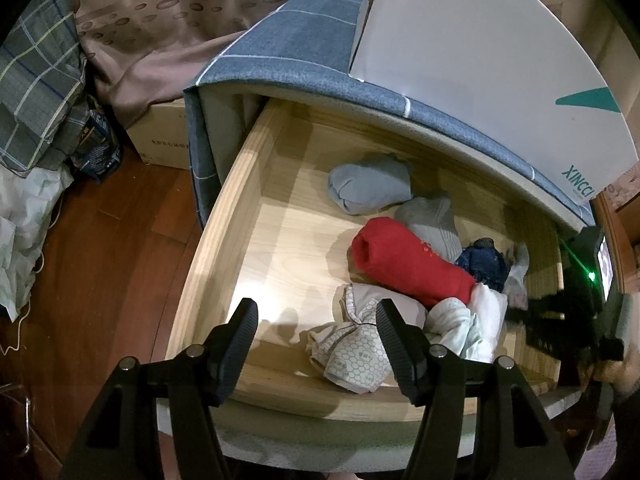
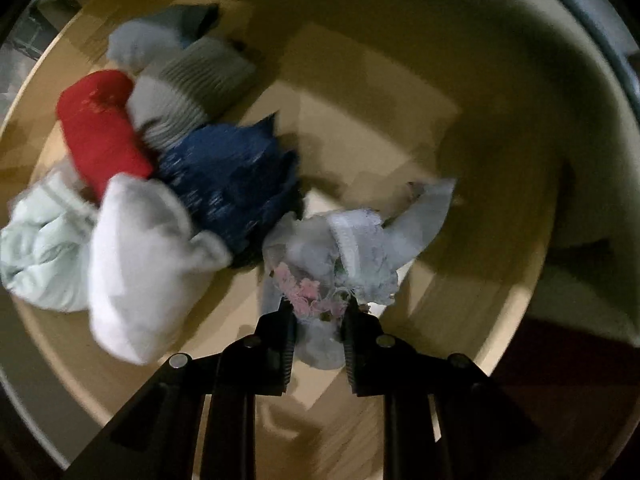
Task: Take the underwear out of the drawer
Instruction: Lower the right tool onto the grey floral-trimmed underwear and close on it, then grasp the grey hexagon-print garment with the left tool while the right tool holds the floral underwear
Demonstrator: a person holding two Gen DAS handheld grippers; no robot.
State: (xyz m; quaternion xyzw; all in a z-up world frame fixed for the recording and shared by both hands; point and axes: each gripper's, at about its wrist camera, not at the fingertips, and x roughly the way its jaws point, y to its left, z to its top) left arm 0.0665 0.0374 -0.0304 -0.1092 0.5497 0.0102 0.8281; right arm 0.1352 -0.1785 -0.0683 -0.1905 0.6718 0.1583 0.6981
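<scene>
One floral underwear gripped by right tool, left tool open, one drawer

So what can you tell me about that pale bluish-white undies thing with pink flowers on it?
The pale bluish-white floral underwear is thin, crumpled cloth with a white lacy band and small pink flowers near its lower edge. It sits bunched on the floor of the light wooden drawer, beside the dark blue patterned cloth. The right gripper points down at it, shut on its flowery edge. The picture is blurry, so finer details are unclear.
</scene>
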